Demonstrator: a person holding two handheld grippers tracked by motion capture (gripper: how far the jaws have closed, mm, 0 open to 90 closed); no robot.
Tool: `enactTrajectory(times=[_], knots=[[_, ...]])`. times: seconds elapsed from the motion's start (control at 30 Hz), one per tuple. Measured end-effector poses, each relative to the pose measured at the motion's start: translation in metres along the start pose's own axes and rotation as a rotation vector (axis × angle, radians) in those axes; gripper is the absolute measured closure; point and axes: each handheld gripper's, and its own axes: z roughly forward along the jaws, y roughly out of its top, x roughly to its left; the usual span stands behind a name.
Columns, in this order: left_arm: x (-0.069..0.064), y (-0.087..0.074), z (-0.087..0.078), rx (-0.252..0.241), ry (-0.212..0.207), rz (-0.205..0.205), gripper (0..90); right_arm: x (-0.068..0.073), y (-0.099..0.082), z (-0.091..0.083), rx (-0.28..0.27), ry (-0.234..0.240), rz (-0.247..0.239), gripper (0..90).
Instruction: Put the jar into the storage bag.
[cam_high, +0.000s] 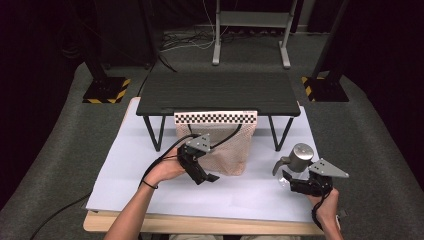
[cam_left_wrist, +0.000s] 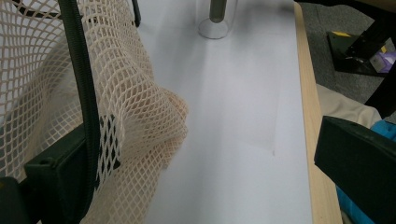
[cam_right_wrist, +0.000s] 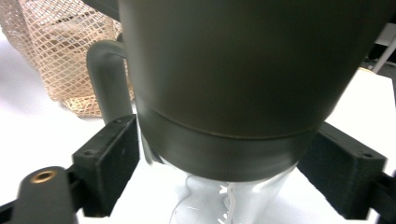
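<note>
Bottle (cam_high: 298, 159) at table's 4 o'clock: my right tool (cam_high: 295, 186) clamps its cap to lift; left tool (cam_high: 206, 176) wide open, one jaw hooking mesh bag (cam_high: 231, 150) mouth open.

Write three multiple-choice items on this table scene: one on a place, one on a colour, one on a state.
1. Where does the mesh bag hang?
A. from the black stand's front edge
B. from the floor rack
C. from the right gripper

2. What colour is the bottle's lid?
A. red
B. grey
C. yellow

3. How does the right gripper stand?
A. wide open in the air
B. closed around the bottle
C. shut on the bag

A: the bag's checkered top sits under the stand.
B: the lid shows dull grey metal.
B: its pads sit against the bottle on both sides.
</note>
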Motion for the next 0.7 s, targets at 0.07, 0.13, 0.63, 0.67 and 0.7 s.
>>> enactTrajectory(times=[0.07,0.13,0.63,0.67,0.7], knots=[[-0.0002,0.0001,-0.0001,-0.001,0.000,0.000,0.0,-0.0004,-0.0009,-0.0002,-0.005,0.009,0.005,22.0],[-0.0003,0.0001,-0.0003,-0.001,0.000,0.001,0.0,-0.0004,-0.0015,0.0000,-0.006,0.009,0.004,26.8],[0.0001,-0.0001,-0.0015,-0.008,-0.012,0.001,0.0,0.0064,0.0035,-0.0036,-0.022,0.004,0.021,30.0],[0.0000,-0.0001,-0.0016,-0.008,-0.012,0.001,0.0,0.0071,0.0047,-0.0044,-0.024,0.005,0.018,30.0],[-0.0004,-0.0001,-0.0017,-0.008,-0.010,0.001,0.0,0.0079,0.0056,-0.0050,-0.025,0.005,0.018,30.0]])
